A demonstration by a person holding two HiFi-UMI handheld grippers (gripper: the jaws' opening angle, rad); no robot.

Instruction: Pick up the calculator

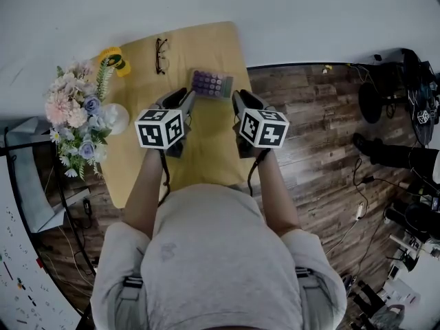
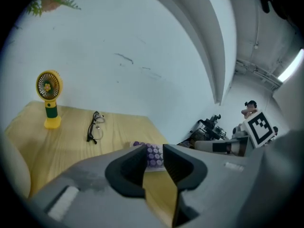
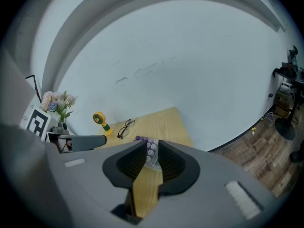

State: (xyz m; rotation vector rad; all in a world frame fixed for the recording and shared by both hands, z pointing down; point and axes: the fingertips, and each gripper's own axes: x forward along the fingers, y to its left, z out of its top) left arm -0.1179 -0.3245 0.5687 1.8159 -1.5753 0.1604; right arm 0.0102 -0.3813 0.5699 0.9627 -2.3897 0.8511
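Note:
The calculator (image 1: 211, 84), pale with rows of purple round keys, lies flat on the wooden table (image 1: 206, 153) near its far right part. My left gripper (image 1: 182, 99) hovers just short of the calculator's left end. My right gripper (image 1: 242, 101) is beside its right end. Neither touches it. In the left gripper view the calculator (image 2: 153, 158) shows through the narrow gap between the jaws, still ahead of them. The right gripper view shows the calculator (image 3: 151, 151) the same way. Both pairs of jaws stand slightly apart with nothing between the pads.
Black glasses (image 1: 161, 53) lie at the table's far edge, and a yellow hand fan (image 1: 115, 59) stands to their left. A vase of flowers (image 1: 75, 112) fills the left edge. On the right are wooden floor, cables and dark equipment (image 1: 412, 95).

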